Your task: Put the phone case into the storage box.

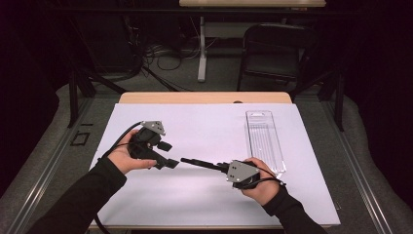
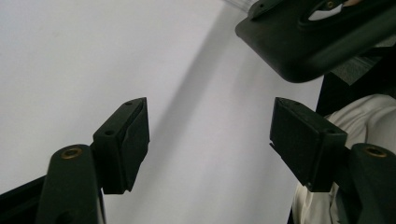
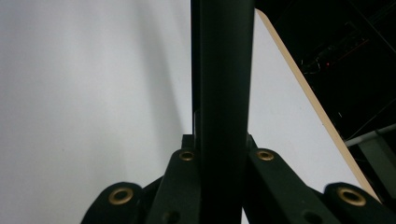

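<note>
On the white worktop (image 1: 204, 195) the right gripper (image 1: 221, 167) lies low near the front edge, its jaws pressed tight on a slim black rod (image 1: 199, 163) that sticks out level toward the left gripper (image 1: 168, 163). In the right gripper view the rod (image 3: 222, 84) runs straight up the middle from between the clamped jaws, with the white sheet on both sides and the worktop's pale wooden edge (image 3: 303, 79) slanting across the upper right. The left gripper sits just left of the rod's free tip, a small gap between them in the high view; its jaws stand spread with only bare white surface between them, and no pad touches anything. In the left gripper view the two black pads (image 2: 123, 142) are well apart, while the dark body of the other gripper (image 2: 313, 42) looms in the upper right corner — close by, but not between the jaws. A clear plastic tray (image 1: 264, 141) lies lengthwise on the right part of the worktop, just beyond the right hand (image 1: 260, 187) and apart from the rod. Both dark sleeves come in from the bottom edge — the left hand (image 1: 124, 157) cradles its gripper from beneath.
</note>
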`<state>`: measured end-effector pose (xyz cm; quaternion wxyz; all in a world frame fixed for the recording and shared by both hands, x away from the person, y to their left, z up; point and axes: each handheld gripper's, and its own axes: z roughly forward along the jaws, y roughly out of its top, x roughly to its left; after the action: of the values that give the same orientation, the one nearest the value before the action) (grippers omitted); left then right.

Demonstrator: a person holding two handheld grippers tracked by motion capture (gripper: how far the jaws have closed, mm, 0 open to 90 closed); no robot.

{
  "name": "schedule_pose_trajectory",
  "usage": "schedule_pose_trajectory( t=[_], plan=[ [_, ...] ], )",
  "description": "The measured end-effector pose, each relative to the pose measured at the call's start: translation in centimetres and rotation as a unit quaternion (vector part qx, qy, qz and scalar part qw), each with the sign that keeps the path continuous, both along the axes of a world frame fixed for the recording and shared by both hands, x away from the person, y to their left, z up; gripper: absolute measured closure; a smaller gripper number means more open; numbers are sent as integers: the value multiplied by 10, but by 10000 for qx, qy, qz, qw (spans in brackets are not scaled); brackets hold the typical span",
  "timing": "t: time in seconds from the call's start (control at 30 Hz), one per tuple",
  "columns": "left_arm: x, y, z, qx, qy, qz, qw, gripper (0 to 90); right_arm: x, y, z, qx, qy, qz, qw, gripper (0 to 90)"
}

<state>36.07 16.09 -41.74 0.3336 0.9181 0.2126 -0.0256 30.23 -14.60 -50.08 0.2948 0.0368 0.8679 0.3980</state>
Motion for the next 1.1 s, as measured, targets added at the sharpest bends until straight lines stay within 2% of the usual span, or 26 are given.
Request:
schedule_pose_trajectory(
  t=[0.13, 0.23, 0.43, 0.6, 0.9, 1.0, 1.1],
  plan=[
    [-5, -3, 2, -84, -156, -153, 9997, 307, 1, 0, 1, 141, 112, 27, 9998, 879],
    [-8, -6, 3, -164, -212, -320, 9991, 319, 0, 1, 2, 279, 192, 78, 9994, 879],
    [-13, -13, 1, -327, -262, -483, 9980, 356, 2, 1, 3, 486, 337, 93, 9982, 879],
    [-16, -19, -1, -305, -307, -531, 9977, 400, 2, 3, 2, 529, 376, 111, 9978, 879],
    [-15, -25, -2, -495, -320, -565, 9967, 464, 3, 6, 0, 718, 570, 187, 9956, 879],
    [-15, -26, -2, -495, -347, -587, 9964, 476, 5, 6, -1, 751, 634, 200, 9950, 879],
    [-14, -28, -4, -602, -359, -587, 9958, 498, 6, 6, -3, 809, 703, 215, 9940, 879]
  ],
)
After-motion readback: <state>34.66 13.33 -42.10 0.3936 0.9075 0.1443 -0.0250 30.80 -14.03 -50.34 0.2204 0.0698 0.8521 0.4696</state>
